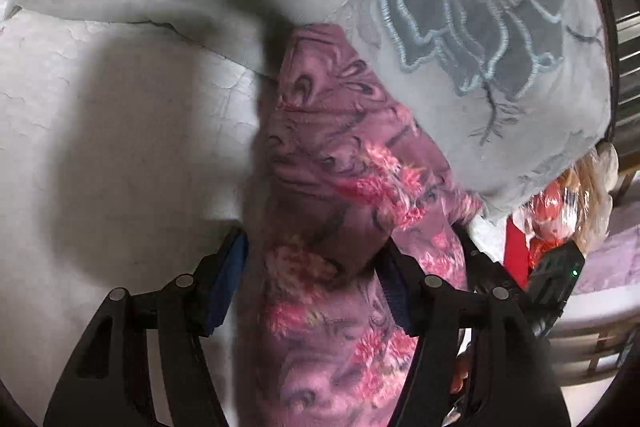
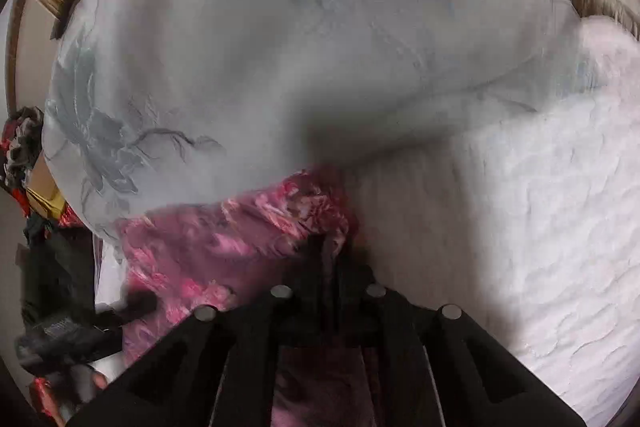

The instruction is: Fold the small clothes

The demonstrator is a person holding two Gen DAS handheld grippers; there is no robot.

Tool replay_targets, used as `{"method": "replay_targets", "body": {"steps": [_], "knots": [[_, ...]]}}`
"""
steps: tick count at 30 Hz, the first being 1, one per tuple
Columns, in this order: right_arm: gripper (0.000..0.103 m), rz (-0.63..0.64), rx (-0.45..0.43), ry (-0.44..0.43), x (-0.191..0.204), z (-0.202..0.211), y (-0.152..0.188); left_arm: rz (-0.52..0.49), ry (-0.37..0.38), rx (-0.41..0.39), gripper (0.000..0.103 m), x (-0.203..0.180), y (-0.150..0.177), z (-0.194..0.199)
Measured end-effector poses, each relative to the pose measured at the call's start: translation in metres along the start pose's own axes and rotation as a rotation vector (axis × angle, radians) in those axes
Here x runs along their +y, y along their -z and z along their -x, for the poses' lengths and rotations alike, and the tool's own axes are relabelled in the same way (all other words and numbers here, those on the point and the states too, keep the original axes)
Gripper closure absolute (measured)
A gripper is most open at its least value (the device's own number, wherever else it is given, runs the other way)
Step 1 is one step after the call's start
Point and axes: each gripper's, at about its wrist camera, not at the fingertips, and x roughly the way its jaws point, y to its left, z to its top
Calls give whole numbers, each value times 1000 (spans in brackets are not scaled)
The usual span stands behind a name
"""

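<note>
Fabric-wise the pink floral garment looks floppy and light, so grab edges: right gripper seems clamped on it, left gripper straddles it loosely.

The left tongs stand apart with a bunched pink floral garment running up between their blue pads (whether the pads press it cannot be told). The garment lies on a white bed sheet, its far end against a grey pillow embroidered with a large flower.
</note>
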Motion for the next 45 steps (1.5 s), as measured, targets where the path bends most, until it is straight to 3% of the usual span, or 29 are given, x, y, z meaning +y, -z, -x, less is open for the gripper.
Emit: {"method": "replay_targets", "body": {"steps": [2, 3, 6, 7, 9, 10, 12, 14, 15, 17, 20, 23, 26, 28, 29, 30, 31, 32, 34, 40, 45], "knots": [[87, 34, -55, -45, 8, 25, 3, -10, 16, -21, 42, 2, 9, 20], [87, 73, -86, -117, 14, 42, 10, -13, 39, -51, 42, 4, 19, 34], [83, 127, -65, -203, 21, 54, 32, -19, 84, -95, 41, 5, 43, 48], [83, 163, -27, -169, 24, 46, 42, -20, 69, -97, 41, 4, 52, 46], [83, 265, 74, -10, 28, 22, 61, -38, -5, -53, 41, -1, 64, 28], [83, 299, 30, 0, 31, 28, 66, -59, -64, -19, 40, -4, 70, 16], [81, 298, 36, 48, 34, 44, 61, -117, -117, -53, 40, -13, 79, 21], [74, 250, -2, 19, 27, 61, 56, -155, -151, -75, 41, -21, 83, 32], [69, 205, -25, -2, 17, 70, 52, -163, -144, -95, 41, -21, 84, 39], [43, 78, -42, -27, -7, 78, 42, -142, -96, -106, 40, -14, 80, 48], [41, -34, 13, -91, -37, 71, 42, -61, 7, -35, 40, 2, 72, 38], [41, -67, 97, -178, -37, 43, 49, -38, 73, 33, 40, -4, 77, 13], [34, -49, 82, -240, -28, 34, 55, -82, 95, 22, 26, -16, 81, 2], [34, -34, 103, -256, -19, 27, 52, -79, 93, 20, 25, -22, 81, -1], [43, -18, 109, -241, -15, 25, 51, -74, 100, 17, 26, -23, 80, -2], [54, 22, 120, -205, -7, 24, 51, -71, 103, 10, 35, -26, 79, -6], [65, 54, 121, -182, 0, 23, 51, -77, 81, 0, 54, -28, 79, -6], [75, 95, 105, -173, 6, 28, 52, -91, 64, -2, 60, -34, 78, -7], [80, 165, 63, -152, 18, 41, 54, -109, 64, -20, 75, -31, 79, 3], [82, 182, -17, -183, 45, 97, 67, -136, 77, -53, 78, -25, 98, 49], [82, 156, -9, -254, 52, 147, 96, -158, 90, -79, 78, -18, 134, 96]]}}
